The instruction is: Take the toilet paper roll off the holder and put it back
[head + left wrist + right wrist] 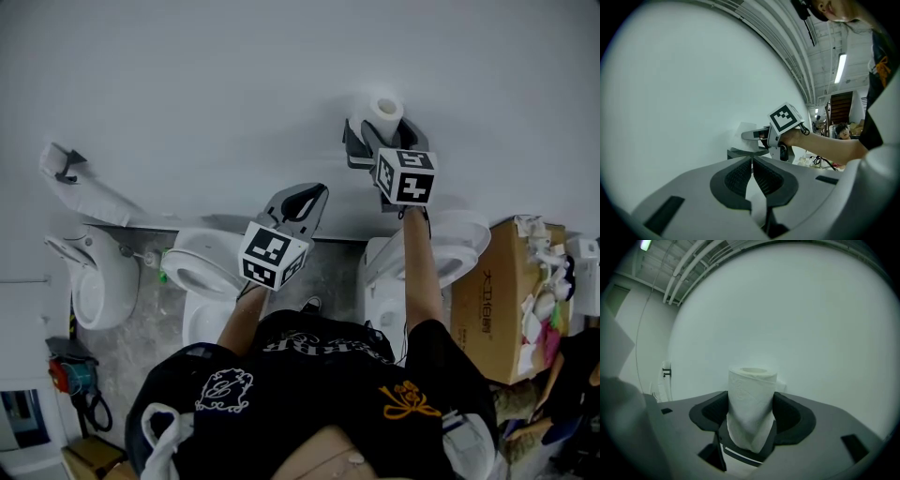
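Right tongs (751, 411) seen clamped on roll (752, 385), pads pressed to both sides. Roll upright between them, core hole up, lower end squashed a bit. Left tongs (752, 164) closed together, nothing held, lower down and well apart from roll. Roll held right up by wall (187, 84); holder not really made out tbh. Step judged: looks like roll off holder, put-back not yet done. Next move probably needs core lined up with holder, roll slid on, then grip let go.
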Demonstrator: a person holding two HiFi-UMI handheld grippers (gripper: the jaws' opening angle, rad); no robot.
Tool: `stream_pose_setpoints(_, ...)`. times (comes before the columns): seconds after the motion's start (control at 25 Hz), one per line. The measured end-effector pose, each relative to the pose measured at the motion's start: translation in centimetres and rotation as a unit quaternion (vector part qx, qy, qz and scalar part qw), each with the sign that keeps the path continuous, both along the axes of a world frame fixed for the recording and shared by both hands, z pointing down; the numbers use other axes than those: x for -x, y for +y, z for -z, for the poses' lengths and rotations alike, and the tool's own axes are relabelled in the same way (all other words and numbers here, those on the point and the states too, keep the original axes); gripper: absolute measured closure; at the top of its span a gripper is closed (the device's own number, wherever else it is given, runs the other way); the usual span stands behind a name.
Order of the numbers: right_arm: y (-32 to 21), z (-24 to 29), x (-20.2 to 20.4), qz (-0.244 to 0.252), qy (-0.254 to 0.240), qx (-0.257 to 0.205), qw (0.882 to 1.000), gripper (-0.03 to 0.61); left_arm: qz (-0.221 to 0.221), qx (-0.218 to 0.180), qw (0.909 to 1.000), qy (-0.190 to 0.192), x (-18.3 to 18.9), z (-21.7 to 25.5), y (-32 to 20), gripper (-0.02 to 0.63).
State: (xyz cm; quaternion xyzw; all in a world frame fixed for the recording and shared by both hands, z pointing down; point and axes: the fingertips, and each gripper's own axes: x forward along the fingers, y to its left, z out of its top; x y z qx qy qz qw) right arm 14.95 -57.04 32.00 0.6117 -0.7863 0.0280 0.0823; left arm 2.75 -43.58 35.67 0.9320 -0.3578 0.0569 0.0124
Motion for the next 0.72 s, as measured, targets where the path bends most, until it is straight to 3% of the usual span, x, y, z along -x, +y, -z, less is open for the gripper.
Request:
stream_pose_setpoints(0.36,6.3,3.7,-1.8,0.006,0.006,-0.048,0.999,0.276,-0.026,0.008,0.9996,0.004,-2.2,-0.5,1.5,0.588)
stream_pose_setpoints(0.72,14.1,2.5,-6.1,-0.007,0.007,-0.044,0.999,0.276,-0.047,0.024,0.9986,0.009,-6.8,-1.6,5.2,0.588)
